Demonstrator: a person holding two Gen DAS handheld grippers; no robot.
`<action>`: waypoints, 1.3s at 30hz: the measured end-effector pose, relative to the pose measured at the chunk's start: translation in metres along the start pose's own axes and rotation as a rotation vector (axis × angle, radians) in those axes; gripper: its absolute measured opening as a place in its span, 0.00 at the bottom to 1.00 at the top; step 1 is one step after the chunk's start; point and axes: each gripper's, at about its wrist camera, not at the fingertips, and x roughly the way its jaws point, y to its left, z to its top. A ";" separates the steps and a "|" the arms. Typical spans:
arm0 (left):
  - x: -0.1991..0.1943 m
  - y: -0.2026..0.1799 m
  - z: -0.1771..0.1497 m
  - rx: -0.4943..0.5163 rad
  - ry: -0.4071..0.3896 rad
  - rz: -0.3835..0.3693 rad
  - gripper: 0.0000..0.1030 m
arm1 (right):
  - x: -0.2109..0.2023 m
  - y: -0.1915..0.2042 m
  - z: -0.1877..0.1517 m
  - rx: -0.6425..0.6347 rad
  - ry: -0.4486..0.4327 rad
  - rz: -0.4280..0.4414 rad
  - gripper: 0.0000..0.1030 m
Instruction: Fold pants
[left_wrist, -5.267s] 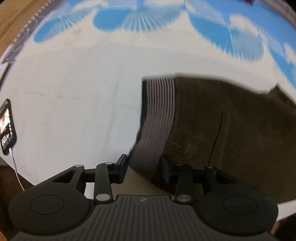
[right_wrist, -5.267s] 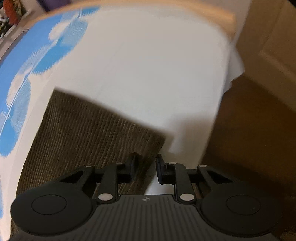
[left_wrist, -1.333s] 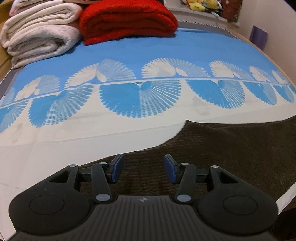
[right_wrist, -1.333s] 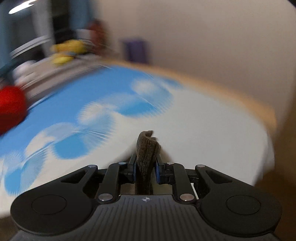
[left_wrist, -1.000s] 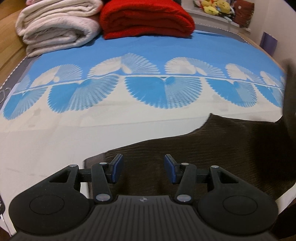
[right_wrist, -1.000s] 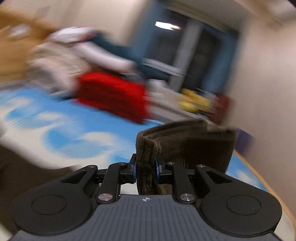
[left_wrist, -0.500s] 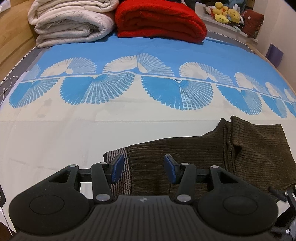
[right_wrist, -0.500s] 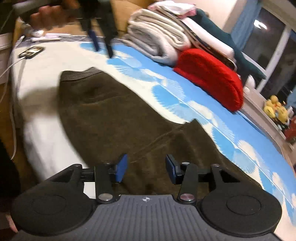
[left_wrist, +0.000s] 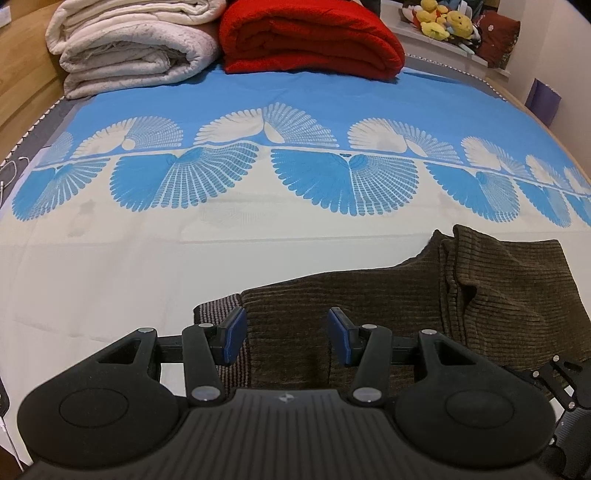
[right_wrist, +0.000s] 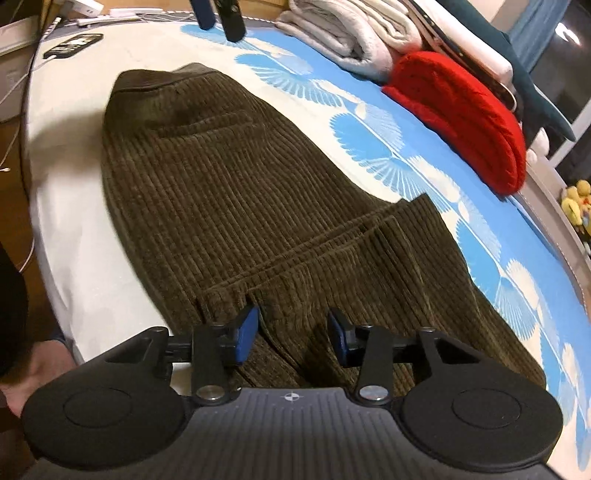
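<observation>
Brown corduroy pants (left_wrist: 388, 299) lie flat on the bed near its front edge, the leg end folded back over the body on the right (left_wrist: 517, 288). The striped waistband (left_wrist: 218, 310) is at the left. My left gripper (left_wrist: 284, 332) is open and empty, hovering just over the waistband end. In the right wrist view the pants (right_wrist: 236, 192) stretch away from me, and my right gripper (right_wrist: 291, 334) is open and empty over the folded leg end. The left gripper's fingers (right_wrist: 221, 14) show at the top, above the waistband.
The bed has a white and blue fan-patterned sheet (left_wrist: 258, 177). A folded white duvet (left_wrist: 129, 48) and a red blanket (left_wrist: 310, 37) are stacked at the far side. A phone with a cable (right_wrist: 72, 45) lies on the bed past the waistband. Plush toys (left_wrist: 443, 18) sit on a shelf.
My right gripper carried the leg end over, laid it on the pants and opened. The left gripper drew back a little; the pants now lie folded in half.
</observation>
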 end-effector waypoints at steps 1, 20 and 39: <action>0.000 -0.001 0.000 0.004 0.000 0.000 0.53 | 0.002 0.000 0.000 0.001 0.003 0.005 0.42; -0.001 -0.008 0.000 0.026 0.000 -0.011 0.53 | -0.018 0.004 -0.006 0.080 -0.022 0.085 0.17; 0.007 -0.017 0.004 0.041 0.013 -0.001 0.53 | -0.059 -0.155 -0.132 0.851 0.243 -0.347 0.12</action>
